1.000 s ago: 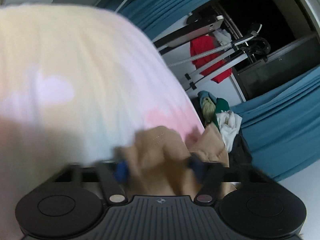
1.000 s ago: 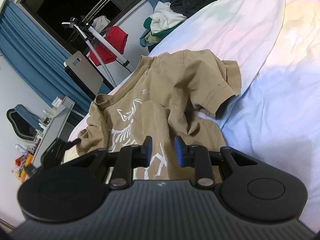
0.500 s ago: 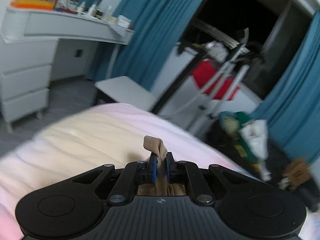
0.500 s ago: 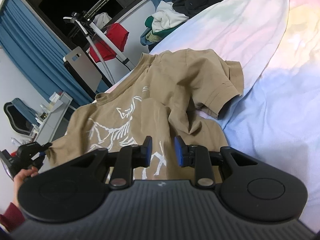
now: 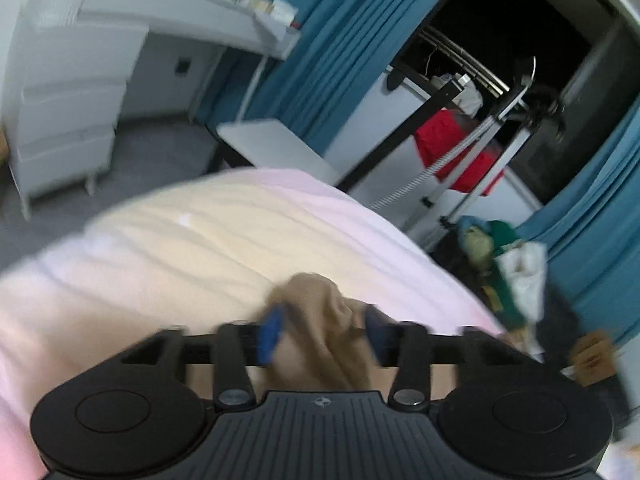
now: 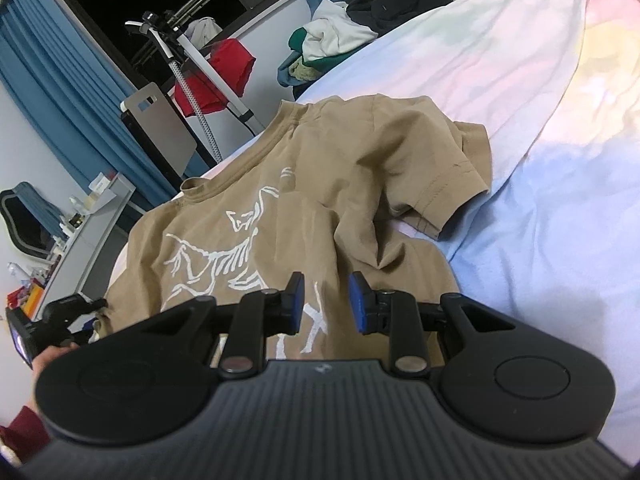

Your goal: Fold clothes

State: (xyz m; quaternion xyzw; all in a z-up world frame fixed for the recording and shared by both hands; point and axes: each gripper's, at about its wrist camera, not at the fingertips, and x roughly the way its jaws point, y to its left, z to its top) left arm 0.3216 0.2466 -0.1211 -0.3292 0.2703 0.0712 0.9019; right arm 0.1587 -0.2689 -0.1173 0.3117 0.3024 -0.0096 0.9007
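Note:
A tan T-shirt (image 6: 320, 184) with a white skeleton print lies face up on the pastel bedsheet (image 6: 540, 160). Its right sleeve is rumpled. My right gripper (image 6: 326, 304) hovers over the shirt's lower part, open, with the cloth lying below its blue pads. In the left wrist view my left gripper (image 5: 324, 334) is at the shirt's left edge. Its jaws are opening, and a bunched tan fold (image 5: 320, 320) stands loose between the pads. The right wrist view shows the left gripper (image 6: 68, 316) at the shirt's left side.
Beyond the bed's far edge are a pile of clothes (image 6: 332, 44), a metal rack with a red garment (image 6: 224, 68) and blue curtains (image 5: 340, 40). A white desk with drawers (image 5: 100, 60) and a small white table (image 5: 272, 144) stand left. A dark red sleeve (image 6: 24, 432) shows.
My left gripper closed on a fold of the shirt's left edge, drew it out leftwards, and its jaws have now spread apart. The shirt lies wider and flatter. My right gripper has stayed still.

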